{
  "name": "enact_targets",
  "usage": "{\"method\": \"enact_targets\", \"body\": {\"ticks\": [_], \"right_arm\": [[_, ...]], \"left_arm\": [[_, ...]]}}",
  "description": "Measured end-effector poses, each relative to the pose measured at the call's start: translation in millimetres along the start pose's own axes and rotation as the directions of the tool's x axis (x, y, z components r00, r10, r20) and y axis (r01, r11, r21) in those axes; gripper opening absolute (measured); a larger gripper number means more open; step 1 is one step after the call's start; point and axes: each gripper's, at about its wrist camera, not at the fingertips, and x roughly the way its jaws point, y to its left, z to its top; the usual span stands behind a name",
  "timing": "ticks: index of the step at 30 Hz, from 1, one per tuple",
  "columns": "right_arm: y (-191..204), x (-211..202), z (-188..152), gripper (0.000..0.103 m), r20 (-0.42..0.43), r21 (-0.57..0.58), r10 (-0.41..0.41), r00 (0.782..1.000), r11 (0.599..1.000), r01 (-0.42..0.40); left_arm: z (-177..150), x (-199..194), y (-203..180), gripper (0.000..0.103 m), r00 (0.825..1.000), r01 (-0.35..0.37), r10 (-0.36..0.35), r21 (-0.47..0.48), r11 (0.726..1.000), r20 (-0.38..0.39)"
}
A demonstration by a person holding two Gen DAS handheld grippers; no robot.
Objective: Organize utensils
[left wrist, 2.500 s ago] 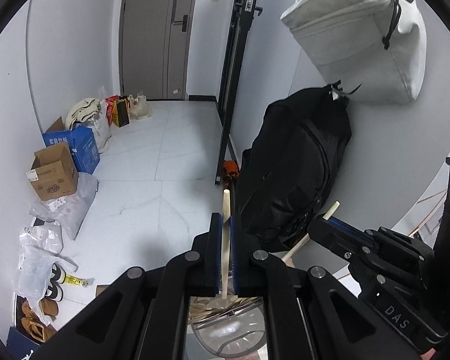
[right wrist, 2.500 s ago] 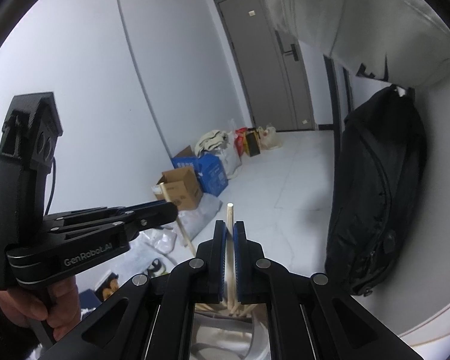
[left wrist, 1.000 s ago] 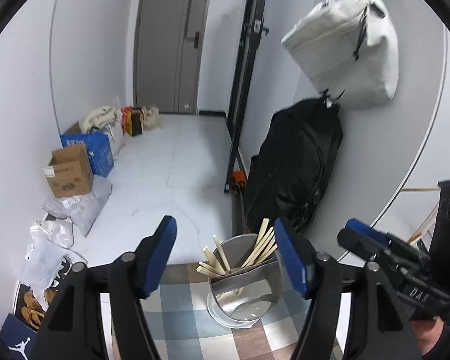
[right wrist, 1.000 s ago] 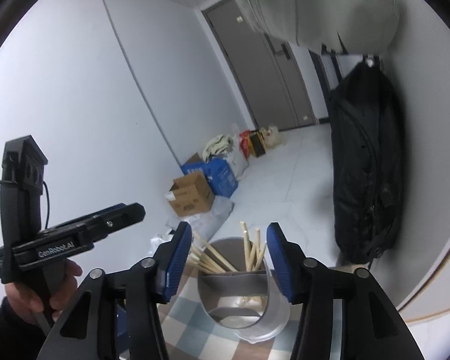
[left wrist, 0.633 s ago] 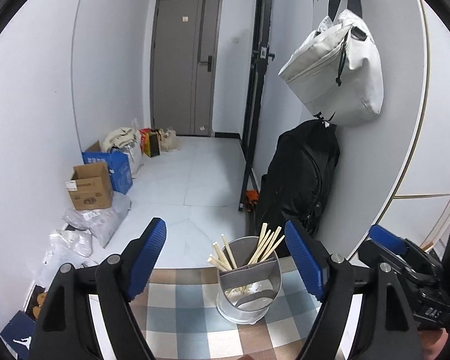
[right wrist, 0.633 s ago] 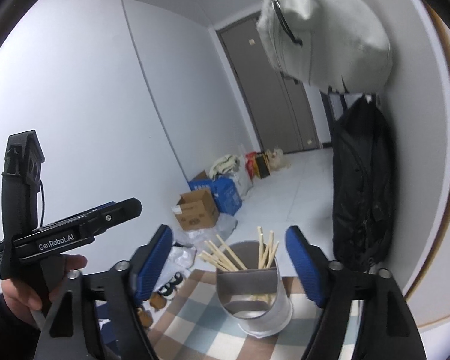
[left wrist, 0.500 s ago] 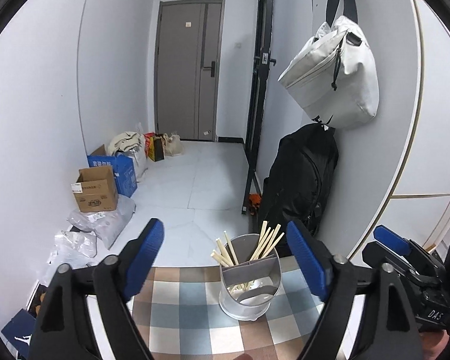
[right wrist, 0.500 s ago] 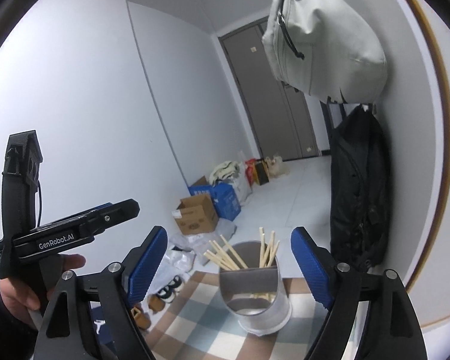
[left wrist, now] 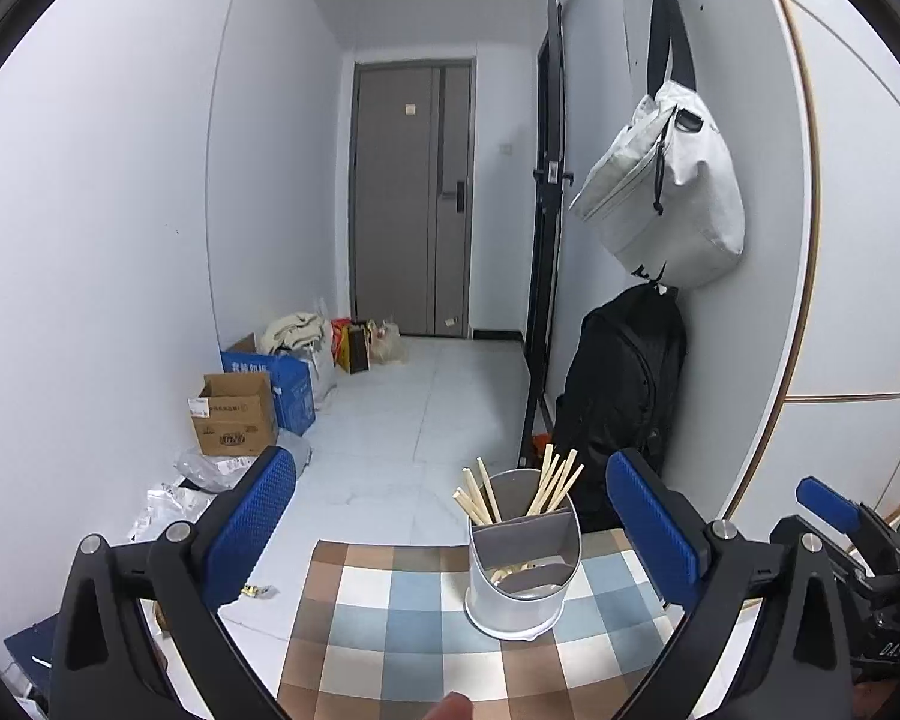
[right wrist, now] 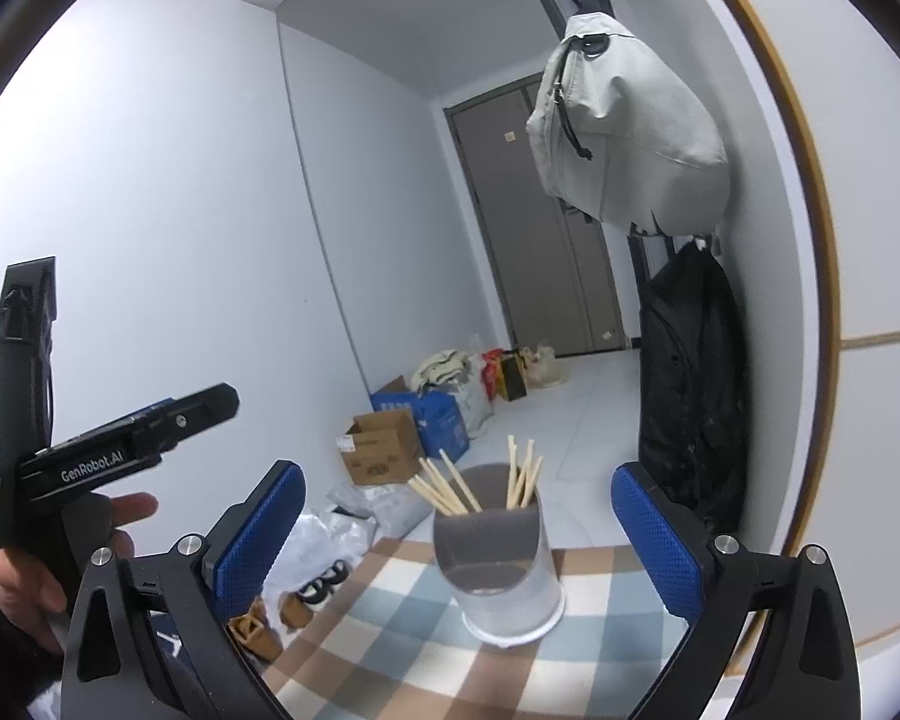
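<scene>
Since 2.5 s ago, when each gripper was pinched on a single chopstick above the holder, both have been drawn back and opened, and both sticks have been left in the holder. Over the last half second the views have been pulled slightly farther away, so that more of the checked cloth is seen.

The left gripper (left wrist: 450,525) is held with its blue-padded fingers (left wrist: 252,516) spread wide; nothing is gripped or touched between them. The utensil holder (left wrist: 522,564) is framed in the gap, well apart from both pads. The right gripper (right wrist: 459,531) is likewise held wide open, its fingers (right wrist: 657,540) empty, with the holder seen between them and untouched. In the right wrist view the left gripper's body is seen at the left edge, grasped by the person's left hand (right wrist: 36,570).

The utensil holder, a metal cup with a grey divider, stands upright on the bench under a checked cloth (left wrist: 390,618) of brown, blue and white. The chopsticks (left wrist: 555,480) are gathered in its rear compartments in two leaning bunches, one fanned to the left and one to the right; the front compartment is seen to hold no upright sticks.

Behind the bench, a black backpack (left wrist: 621,396) rests against the wall under a hanging grey bag (left wrist: 666,198), and cardboard boxes (left wrist: 234,420) lie on the floor by the door (left wrist: 411,204).
</scene>
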Motion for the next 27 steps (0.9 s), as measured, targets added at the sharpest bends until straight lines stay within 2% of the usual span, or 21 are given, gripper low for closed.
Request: {"method": "enact_targets", "body": {"ticks": [19,27], "right_arm": [[19,-26,-49,0.103,0.037,-0.09,-0.011,0.999,0.996,0.015],[18,-14,-64,0.103,-0.013,-0.097,-0.032,0.999,0.995,0.03]], "left_arm": [[-68,3,1,0.102,0.998,-0.054,0.055,0.015,0.998,-0.027],[-86,15,5,0.102,0.997,-0.065,0.065,0.005,0.998,-0.037]]}}
